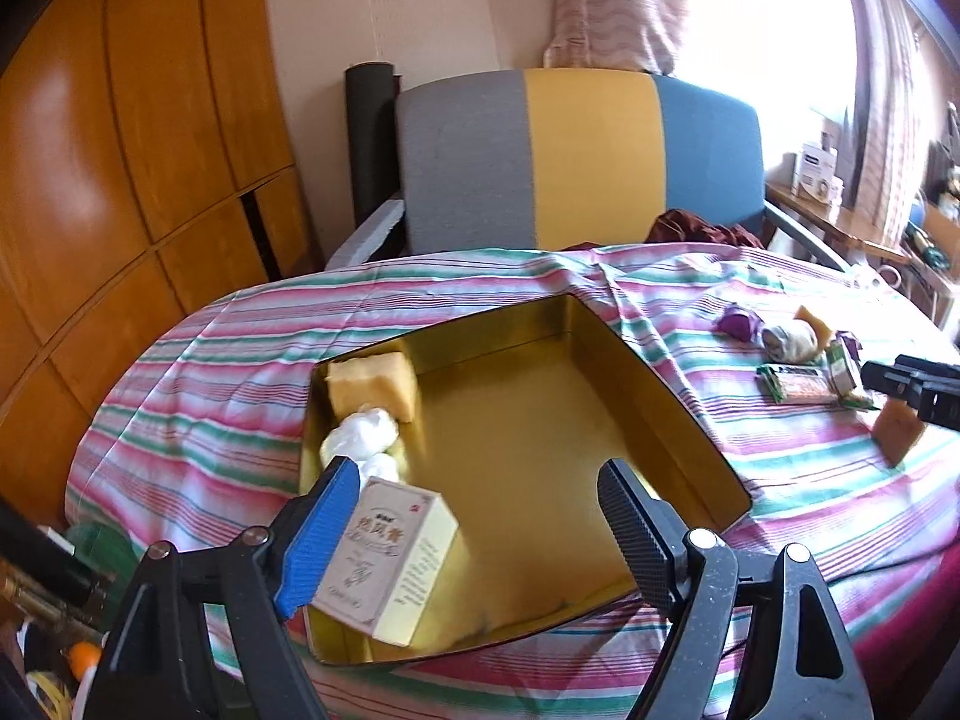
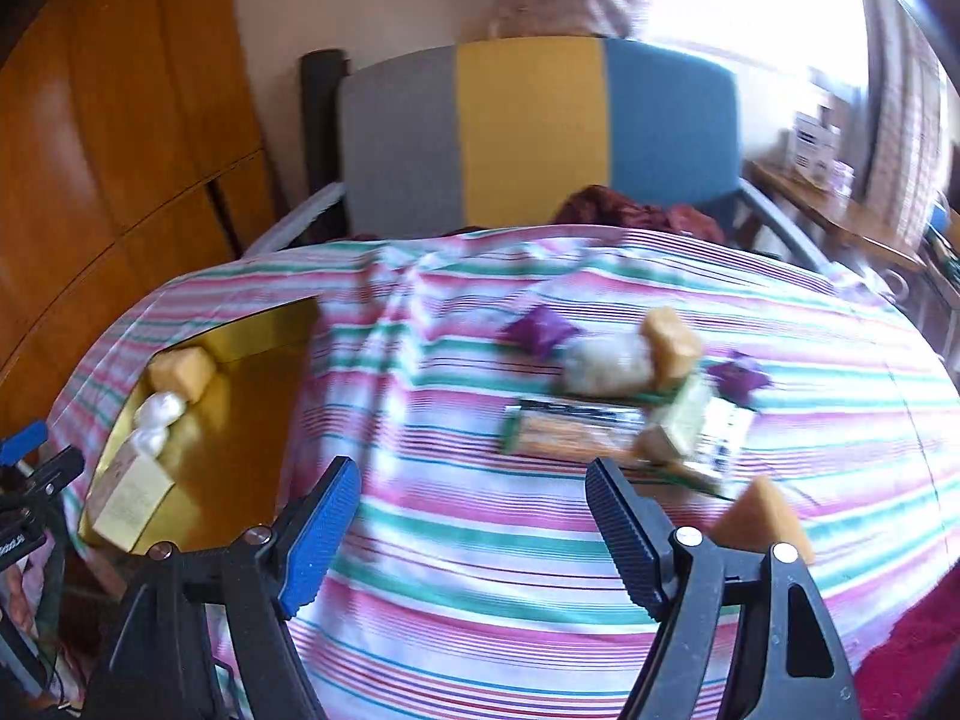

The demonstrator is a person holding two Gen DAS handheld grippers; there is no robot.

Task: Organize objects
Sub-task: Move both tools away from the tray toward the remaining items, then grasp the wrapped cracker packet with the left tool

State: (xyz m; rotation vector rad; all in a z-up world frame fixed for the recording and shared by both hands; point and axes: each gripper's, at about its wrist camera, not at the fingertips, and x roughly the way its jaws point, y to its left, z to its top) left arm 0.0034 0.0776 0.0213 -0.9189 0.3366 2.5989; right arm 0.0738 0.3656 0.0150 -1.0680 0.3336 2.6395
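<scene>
A table wears a striped cloth [image 1: 420, 294] in pink, green and white. Behind it stands a chair [image 1: 588, 156] with grey, yellow and blue parts, and dark red cloth [image 1: 702, 231] lies on its seat. A brown wooden cupboard [image 1: 120, 150] fills the left side. Far right there is a wooden shelf [image 1: 840, 216] with a white box on it; its print is too small to read.

A gold tin tray [image 1: 630, 360] sits on the left part of the table. Along its left wall, from far to near, lie a yellow sponge [image 1: 375, 390], two white wrapped lumps [image 1: 360, 441] and a small cream box [image 1: 390, 564]. The box lies flat with its long side running from near to far, tipped a bit to the right. It has red-brown writing, but I cannot read it.

The left gripper [image 1: 474, 516] hangs over the near edge of the tray. Its jaws are wide apart. The box sits just beside the blue finger, but nothing presses on it.

The right gripper [image 2: 471, 510] is above bare cloth in the middle, jaws wide apart and holding nothing. Its picture is blurry. Past it, on the right, is a messy pile: two purple wrapped bits [image 2: 540, 330], a whitish wrapped lump [image 2: 606, 363], a yellow sponge piece [image 2: 672, 342], a long flat orange-and-green packet [image 2: 576, 429] lying left to right, and a small pale green carton [image 2: 678, 420]. Another sponge piece [image 2: 765, 519] stands close to the right finger.
</scene>
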